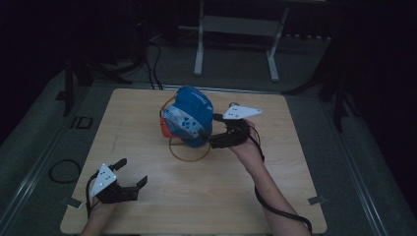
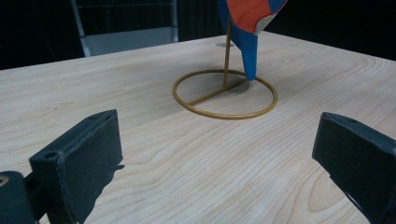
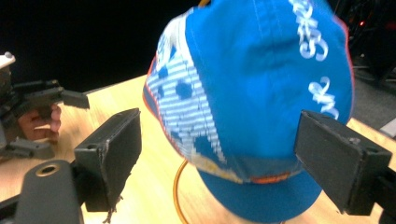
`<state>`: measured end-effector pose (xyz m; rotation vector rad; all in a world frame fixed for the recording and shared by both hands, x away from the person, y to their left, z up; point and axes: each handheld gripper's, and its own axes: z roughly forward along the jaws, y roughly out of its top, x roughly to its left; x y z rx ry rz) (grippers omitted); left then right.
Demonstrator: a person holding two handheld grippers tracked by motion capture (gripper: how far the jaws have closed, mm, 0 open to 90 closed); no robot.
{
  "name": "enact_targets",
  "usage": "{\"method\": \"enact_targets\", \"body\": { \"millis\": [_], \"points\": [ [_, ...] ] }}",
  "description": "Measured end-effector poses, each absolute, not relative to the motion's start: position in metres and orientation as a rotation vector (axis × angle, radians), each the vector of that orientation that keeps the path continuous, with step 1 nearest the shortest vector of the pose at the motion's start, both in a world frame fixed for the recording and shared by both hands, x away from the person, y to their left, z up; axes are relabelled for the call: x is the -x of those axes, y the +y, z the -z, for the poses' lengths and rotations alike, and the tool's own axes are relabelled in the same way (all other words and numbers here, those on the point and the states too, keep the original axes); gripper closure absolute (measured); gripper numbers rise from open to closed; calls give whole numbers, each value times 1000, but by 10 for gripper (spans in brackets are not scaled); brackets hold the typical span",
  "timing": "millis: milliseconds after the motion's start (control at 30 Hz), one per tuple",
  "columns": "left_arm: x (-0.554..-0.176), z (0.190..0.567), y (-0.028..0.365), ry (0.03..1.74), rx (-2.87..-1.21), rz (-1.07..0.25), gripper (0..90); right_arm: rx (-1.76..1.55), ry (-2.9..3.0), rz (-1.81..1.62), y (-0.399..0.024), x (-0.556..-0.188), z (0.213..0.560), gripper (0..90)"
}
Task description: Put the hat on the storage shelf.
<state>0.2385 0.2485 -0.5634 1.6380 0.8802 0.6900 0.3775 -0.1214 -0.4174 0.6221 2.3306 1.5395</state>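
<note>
Showing the stand's ring base (image 2: 224,95), left claw (image 2: 219,158) gapes empty; right claw (image 3: 219,154) wide, flanking cap (image 3: 261,93) unpressed.

High view dim, surroundings near black; bench (image 1: 211,196) lit from above. Gripper views brighter, backgrounds black; near jaws soft; cap (image 3: 261,93) slightly blurred.

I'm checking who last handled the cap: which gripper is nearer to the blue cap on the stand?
Right. The right gripper sits open beside the blue cap; the left gripper rests open near the table's near left edge.
</note>
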Motion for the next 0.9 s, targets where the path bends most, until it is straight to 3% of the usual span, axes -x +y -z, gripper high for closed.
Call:
{"method": "enact_targets", "body": {
  "millis": [900],
  "points": [
    [-239, 564, 249, 887, -1645, -697, 19, -613, 2428, -1528, -145, -356, 504, 155]
  ]
}}
